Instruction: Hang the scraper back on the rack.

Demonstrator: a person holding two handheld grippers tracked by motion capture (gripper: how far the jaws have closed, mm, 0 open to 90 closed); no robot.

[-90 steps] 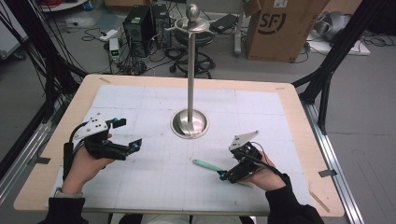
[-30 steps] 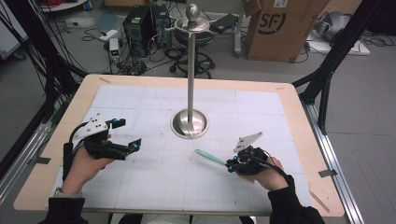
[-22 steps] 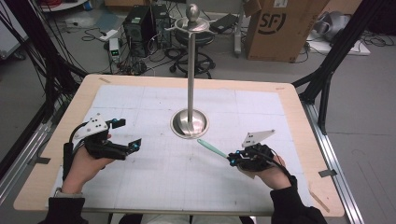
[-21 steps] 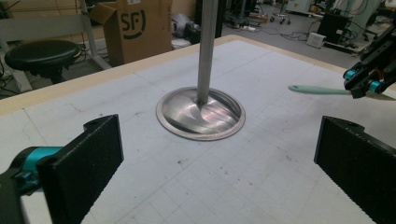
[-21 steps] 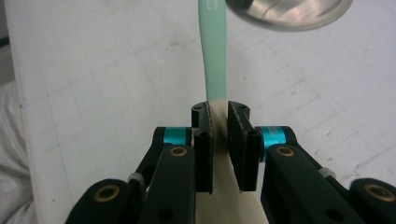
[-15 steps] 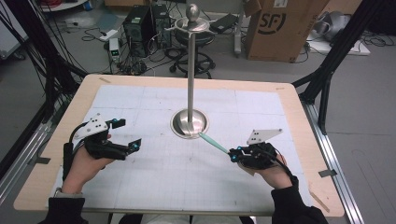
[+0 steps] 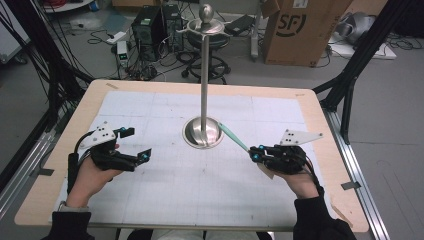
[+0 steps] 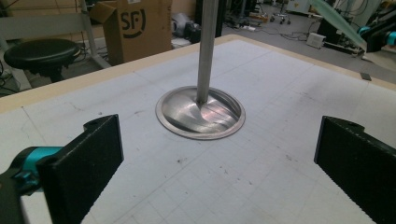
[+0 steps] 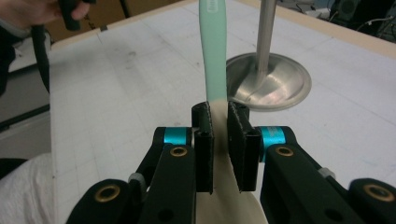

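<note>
A polished metal stand (image 7: 202,134) with a round base and a tall pole rises from the middle of the table. My right gripper (image 7: 255,153) sits to its right, shut on the beige end of a long mint-green tool (image 7: 232,137) that points up-left. Whether its far tip touches the stand's base, I cannot tell. In the right gripper view the jaws (image 9: 219,126) clamp the tool (image 9: 214,56), with the base (image 9: 280,79) just beyond. My left gripper (image 7: 137,144) hovers open at the left, and its wide-apart jaws (image 8: 219,168) face the base (image 8: 201,114).
A white gridded mat (image 7: 165,185) covers the wooden table (image 7: 325,120). A cardboard box (image 7: 295,30), a stool, computers and cables stand on the floor behind the far edge. Black frame legs flank the table.
My right gripper lifted the mint-green tool off the mat and carried it right and farther back, swinging its tip toward the stand's base. The left gripper stayed still and open.
</note>
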